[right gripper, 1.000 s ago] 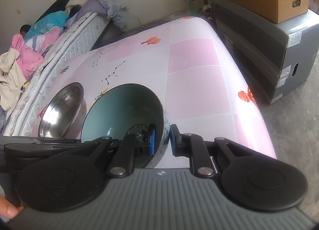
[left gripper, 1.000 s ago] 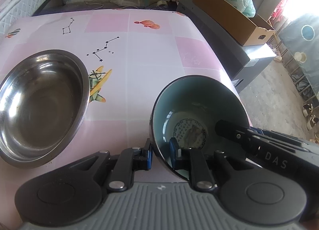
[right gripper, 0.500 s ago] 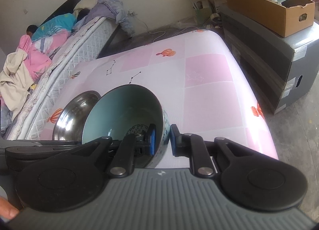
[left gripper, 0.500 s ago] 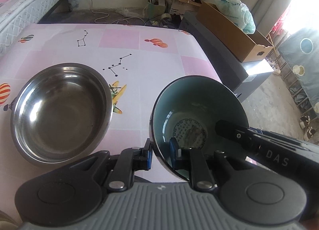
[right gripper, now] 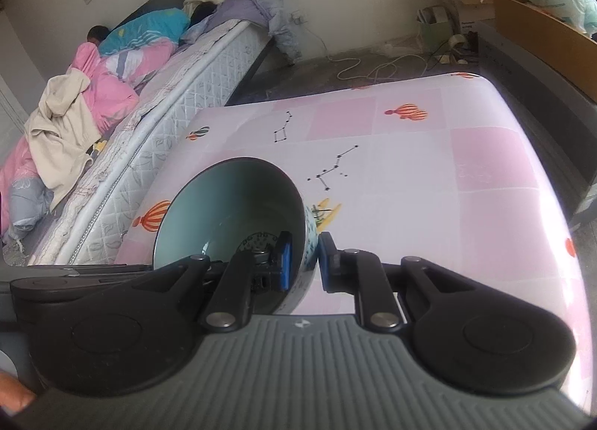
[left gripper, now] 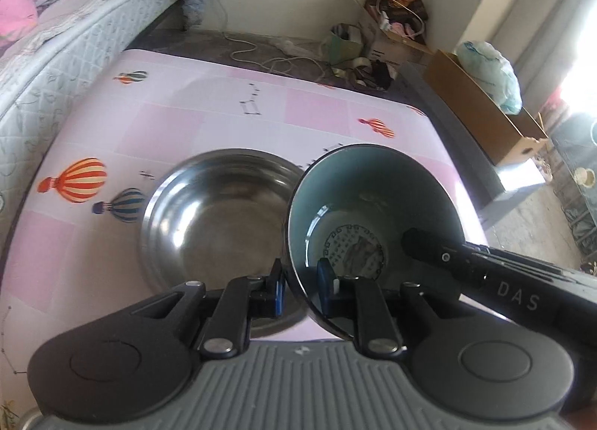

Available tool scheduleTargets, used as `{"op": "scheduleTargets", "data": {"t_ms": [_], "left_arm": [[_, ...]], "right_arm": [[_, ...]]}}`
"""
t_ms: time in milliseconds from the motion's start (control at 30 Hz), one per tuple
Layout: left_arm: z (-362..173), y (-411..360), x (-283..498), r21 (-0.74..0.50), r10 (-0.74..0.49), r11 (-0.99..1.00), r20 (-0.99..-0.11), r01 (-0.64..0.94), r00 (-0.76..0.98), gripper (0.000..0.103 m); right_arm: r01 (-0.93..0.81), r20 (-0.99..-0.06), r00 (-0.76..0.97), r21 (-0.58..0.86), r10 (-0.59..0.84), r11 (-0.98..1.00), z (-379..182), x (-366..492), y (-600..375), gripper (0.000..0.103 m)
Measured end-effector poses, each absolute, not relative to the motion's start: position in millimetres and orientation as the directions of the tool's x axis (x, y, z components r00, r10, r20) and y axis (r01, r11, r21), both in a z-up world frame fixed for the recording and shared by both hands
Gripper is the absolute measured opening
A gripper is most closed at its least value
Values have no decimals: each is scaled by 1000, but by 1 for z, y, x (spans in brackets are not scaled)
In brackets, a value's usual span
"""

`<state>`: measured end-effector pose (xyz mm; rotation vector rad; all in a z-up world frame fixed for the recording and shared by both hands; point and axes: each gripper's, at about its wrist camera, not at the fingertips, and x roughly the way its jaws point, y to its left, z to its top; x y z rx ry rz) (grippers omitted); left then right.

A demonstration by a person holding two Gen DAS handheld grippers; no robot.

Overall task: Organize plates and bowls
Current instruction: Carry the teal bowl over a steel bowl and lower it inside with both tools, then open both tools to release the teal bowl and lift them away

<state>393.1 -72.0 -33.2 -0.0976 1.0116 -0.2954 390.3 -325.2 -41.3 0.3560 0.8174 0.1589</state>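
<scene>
Both tongs, left tongs (left gripper: 300, 290) and right tongs (right gripper: 303, 264), are clamped on opposite rims of the teal bowl (left gripper: 373, 213), carried tilted above the desk (left gripper: 209, 124). The steel bowl (left gripper: 220, 221) lies just left of your left tongs, nearer that hand.

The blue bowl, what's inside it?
No food shows. The blue bowl has a round printed pattern on its bottom, plus one finger of each gripper clamped over its rim. The fingers cover part of the pattern.
</scene>
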Motion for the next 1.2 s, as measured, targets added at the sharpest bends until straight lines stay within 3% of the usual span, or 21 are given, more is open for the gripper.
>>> {"op": "scheduleTargets", "data": {"t_ms": [733, 1067, 1200], "left_arm": [[-82, -18, 438, -225, -240, 971, -873, 86, 425, 19], [-76, -20, 441, -205, -233, 972, -862, 111, 451, 19], [-69, -21, 437, -202, -239, 971, -848, 128, 472, 23]], "right_arm": [[-25, -759, 551, 402, 348, 915, -87, 476, -261, 14], [-41, -766, 558, 357, 318, 933, -97, 481, -260, 16], [-57, -761, 577, 327, 299, 943, -96, 482, -257, 20]]}}
